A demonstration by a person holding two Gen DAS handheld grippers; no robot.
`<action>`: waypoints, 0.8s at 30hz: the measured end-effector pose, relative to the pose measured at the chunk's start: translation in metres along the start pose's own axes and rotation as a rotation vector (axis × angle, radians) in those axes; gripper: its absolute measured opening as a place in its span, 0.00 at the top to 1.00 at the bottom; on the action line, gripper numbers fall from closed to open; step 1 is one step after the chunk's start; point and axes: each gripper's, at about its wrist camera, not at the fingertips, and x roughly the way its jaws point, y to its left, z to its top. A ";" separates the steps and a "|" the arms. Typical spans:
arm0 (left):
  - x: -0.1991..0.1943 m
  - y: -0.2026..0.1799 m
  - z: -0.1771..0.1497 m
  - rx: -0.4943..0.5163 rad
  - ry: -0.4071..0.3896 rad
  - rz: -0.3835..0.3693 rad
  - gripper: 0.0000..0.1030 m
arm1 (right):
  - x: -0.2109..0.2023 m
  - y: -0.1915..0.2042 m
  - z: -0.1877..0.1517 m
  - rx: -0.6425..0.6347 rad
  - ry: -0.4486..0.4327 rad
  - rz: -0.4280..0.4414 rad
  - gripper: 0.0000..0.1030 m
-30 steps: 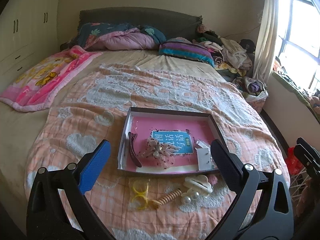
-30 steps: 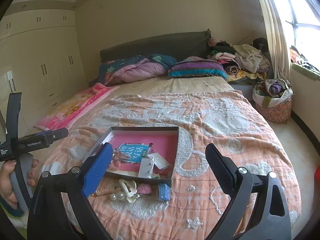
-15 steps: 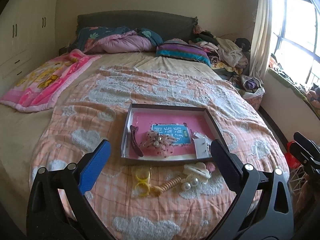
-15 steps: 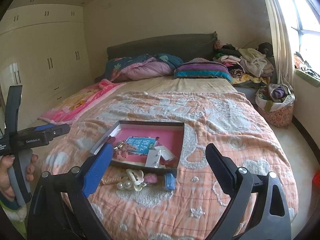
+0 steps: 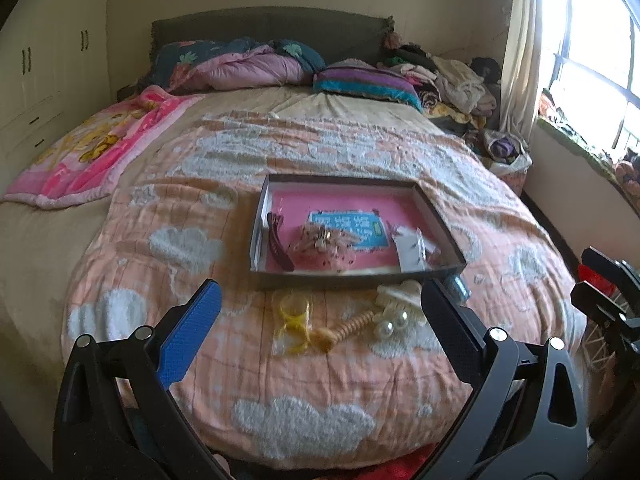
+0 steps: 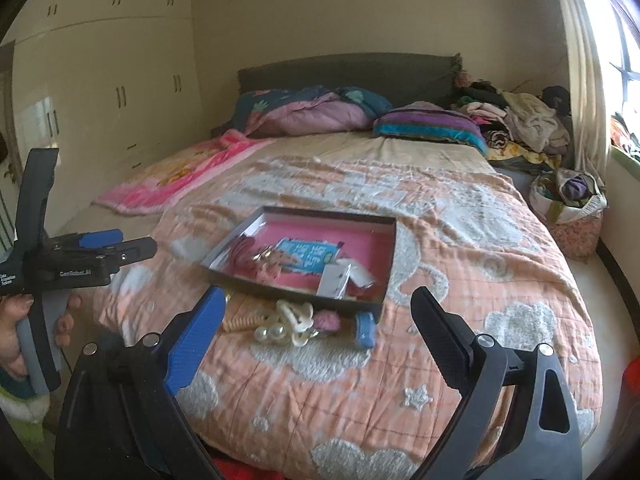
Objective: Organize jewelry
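Note:
A shallow grey box (image 5: 356, 274) with a pink floor lies on the bed; it also shows in the right wrist view (image 6: 390, 256). Inside are a dark hair clip (image 5: 278, 246), a spotted bow (image 5: 324, 244), a blue card (image 5: 352, 228) and white earring cards (image 5: 412, 250). In front of the box lie yellow rings (image 5: 294, 314), a beige spiral tie (image 5: 348, 326), pearls (image 5: 390, 322), a cream claw clip (image 6: 296, 314) and a blue clip (image 6: 365, 330). My left gripper (image 5: 320, 332) and right gripper (image 6: 316, 340) are both open and empty, held back from the bed's foot.
The orange cloud blanket (image 5: 320, 152) covers the bed. A pink blanket (image 5: 92, 148) lies at left, pillows (image 5: 360, 84) and a clothes pile (image 5: 452, 76) at the head. Wardrobes (image 6: 100, 100) stand at left, a window (image 5: 592, 60) and a cloth bag (image 6: 572, 208) at right.
Both grippers have pulled back from the bed and away from the box; the items look smaller and more of the bed's foot shows. Nothing on the bed has moved.

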 end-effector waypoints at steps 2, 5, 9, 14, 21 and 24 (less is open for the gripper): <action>0.002 0.000 -0.007 0.010 0.014 0.006 0.09 | 0.003 0.002 -0.005 -0.003 0.018 0.014 0.10; 0.006 0.002 -0.019 0.030 0.037 0.018 0.09 | 0.008 0.004 -0.014 -0.003 0.051 0.027 0.10; 0.013 0.005 -0.036 0.046 0.076 0.027 0.09 | 0.015 0.005 -0.025 0.007 0.088 0.044 0.10; 0.021 0.003 -0.057 0.088 0.124 0.020 0.09 | 0.023 0.002 -0.034 0.026 0.125 0.068 0.10; 0.032 -0.002 -0.081 0.114 0.185 -0.018 0.09 | 0.037 -0.002 -0.052 0.041 0.196 0.086 0.10; 0.038 -0.008 -0.085 0.128 0.192 -0.030 0.09 | 0.041 -0.005 -0.055 0.061 0.205 0.093 0.10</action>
